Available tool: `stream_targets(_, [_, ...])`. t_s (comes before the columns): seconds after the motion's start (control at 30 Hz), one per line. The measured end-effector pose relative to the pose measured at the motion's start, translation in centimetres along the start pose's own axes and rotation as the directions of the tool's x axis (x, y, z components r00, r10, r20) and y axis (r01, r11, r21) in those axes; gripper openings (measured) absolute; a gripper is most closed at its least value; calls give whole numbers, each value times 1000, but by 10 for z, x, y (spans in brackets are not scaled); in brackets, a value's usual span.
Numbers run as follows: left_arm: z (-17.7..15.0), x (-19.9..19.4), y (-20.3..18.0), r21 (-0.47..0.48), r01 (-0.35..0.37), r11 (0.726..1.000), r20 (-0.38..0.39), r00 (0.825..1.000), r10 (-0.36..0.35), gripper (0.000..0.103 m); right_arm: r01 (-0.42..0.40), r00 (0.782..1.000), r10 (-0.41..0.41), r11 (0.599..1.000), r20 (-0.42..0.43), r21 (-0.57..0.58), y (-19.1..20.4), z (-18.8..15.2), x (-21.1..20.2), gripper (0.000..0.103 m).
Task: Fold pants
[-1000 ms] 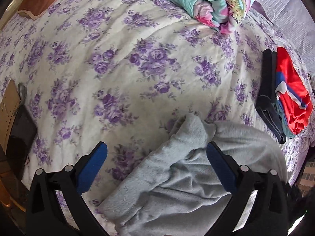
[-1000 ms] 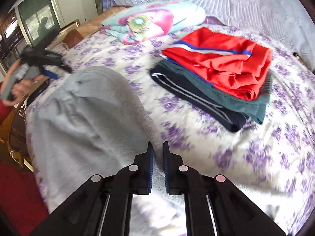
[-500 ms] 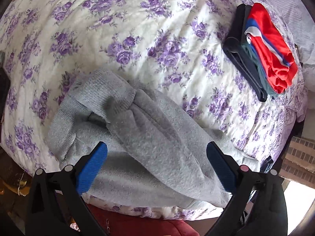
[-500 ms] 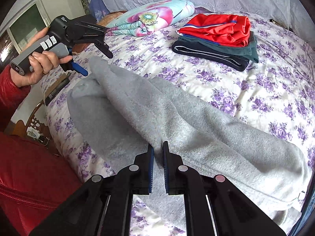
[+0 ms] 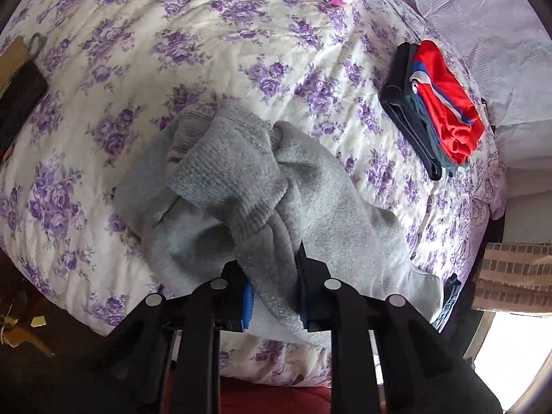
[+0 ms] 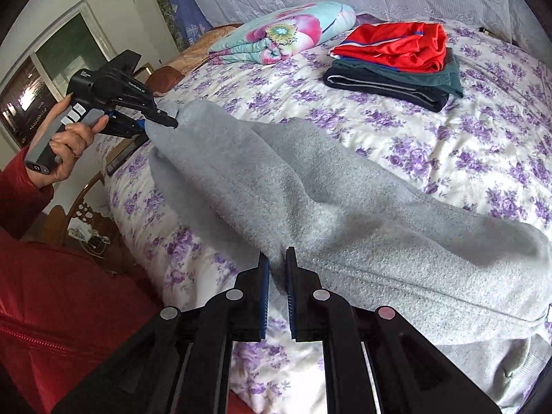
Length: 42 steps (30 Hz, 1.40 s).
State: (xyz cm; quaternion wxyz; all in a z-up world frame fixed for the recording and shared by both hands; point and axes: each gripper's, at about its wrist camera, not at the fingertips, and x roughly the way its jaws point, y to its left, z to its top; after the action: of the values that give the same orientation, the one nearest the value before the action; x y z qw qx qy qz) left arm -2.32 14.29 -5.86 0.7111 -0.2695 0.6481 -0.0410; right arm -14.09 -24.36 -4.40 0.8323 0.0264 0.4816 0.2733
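Grippers, two, both clamped on cloth; left gripper (image 5: 274,286), at lower centre of its own view, had its blue-padded fingers (image 5: 247,305) closed on a bunched ridge of the grey pants (image 5: 241,186); the same tool showed at upper left of the right wrist view, gripped in the person's left hand (image 6: 70,138), its tips biting one end of the garment; right gripper (image 6: 277,265), at lower centre of its view, pinched a fold of the same grey fabric between nearly touching fingers; pants lay rumpled across the near edge of the floral bedspread (image 5: 179,51), a ribbed cuff turned up at frame centre in the left view; folded stack of clothes (image 5: 438,107), red on top, dark beneath, at right, well apart from the pants; flowered quilt (image 6: 283,32), rolled, at upper centre; red jacket sleeve (image 6: 51,293) at lower left.
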Motion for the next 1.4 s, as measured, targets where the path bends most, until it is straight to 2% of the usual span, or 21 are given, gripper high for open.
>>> stream_targets(0.1, [-17, 19, 32, -70, -26, 997, -52, 998, 22, 20, -41, 997, 41, 999, -64, 0, -2, -13, 15, 10])
stream_targets(0.23, [-29, 51, 65, -127, -51, 991, -73, 996, 41, 22, -83, 976, 99, 992, -192, 90, -21, -30, 60, 15])
stream_targets(0.3, [-33, 48, 60, -111, -73, 991, -50, 996, 68, 24, -106, 978, 127, 986, -166, 130, -24, -31, 53, 16])
stream_targets(0.37, [-34, 32, 49, -59, -118, 991, -12, 993, 118, 29, -123, 986, 140, 977, -87, 173, -30, -32, 26, 28])
stream_targets(0.43, [-36, 10, 36, -3, -161, 987, 57, 985, 161, 39, -119, 992, 102, 951, 74, 286, -53, -38, -21, 46])
stream_targets(0.47, [-38, 0, 32, 12, -179, 984, 90, 980, 177, 45, -115, 987, 67, 925, 143, 363, -69, -45, -42, 48])
stream_targets(0.53, [-42, -19, 24, 24, -221, 975, 168, 962, 214, 54, -84, 966, -73, 819, 249, 568, -115, -68, -80, 51])
stream_targets(0.57, [-43, -27, 21, 24, -229, 973, 202, 955, 219, 57, -68, 954, -144, 750, 263, 657, -136, -80, -91, 51])
stream_targets(0.6, [-44, -34, 18, 23, -224, 974, 225, 951, 214, 59, -70, 941, -204, 663, 270, 745, -160, -95, -99, 52])
stream_targets(0.67, [-44, -41, 11, 20, -199, 980, 262, 947, 187, 59, -133, 922, -254, 504, 293, 854, -198, -121, -105, 52])
stream_targets(0.7, [-44, -41, 4, 31, -180, 983, 264, 950, 166, 60, -173, 916, -254, 447, 310, 878, -212, -130, -104, 52])
stream_targets(0.73, [-43, -37, -6, 54, -172, 984, 254, 955, 153, 60, -196, 914, -253, 412, 318, 890, -222, -135, -103, 52])
stream_targets(0.9, [-55, 0, -39, 126, -213, 969, 195, 963, 187, 61, -240, 915, -244, 309, 321, 920, -246, -152, -85, 52])
stream_targets(0.93, [-58, 10, -41, 127, -224, 966, 179, 963, 200, 61, -250, 913, -242, 301, 328, 920, -246, -151, -79, 52])
stream_targets(1.03, [-70, 36, -43, 116, -248, 962, 129, 964, 233, 61, -235, 917, -230, 350, 326, 907, -251, -141, -75, 48])
stream_targets(1.07, [-73, 42, -44, 121, -255, 959, 119, 963, 241, 61, -231, 917, -225, 377, 330, 897, -252, -134, -74, 44])
stream_targets(1.13, [-75, 49, -47, 145, -280, 949, 122, 957, 264, 61, -220, 911, -230, 434, 343, 874, -247, -123, -77, 20])
stream_targets(1.17, [-76, 50, -48, 161, -293, 942, 126, 953, 275, 61, -216, 903, -244, 455, 354, 864, -243, -118, -83, 20])
stream_targets(1.27, [-68, 49, -53, 197, -304, 932, 134, 950, 281, 61, -210, 860, -311, 508, 405, 835, -217, -110, -110, 18])
stream_targets(1.33, [-60, 41, -55, 214, -298, 930, 151, 951, 270, 61, -215, 836, -352, 497, 422, 841, -197, -118, -131, 18])
stream_targets(1.4, [-54, 33, -56, 236, -298, 925, 172, 949, 262, 61, -220, 816, -397, 460, 421, 860, -174, -139, -149, 17])
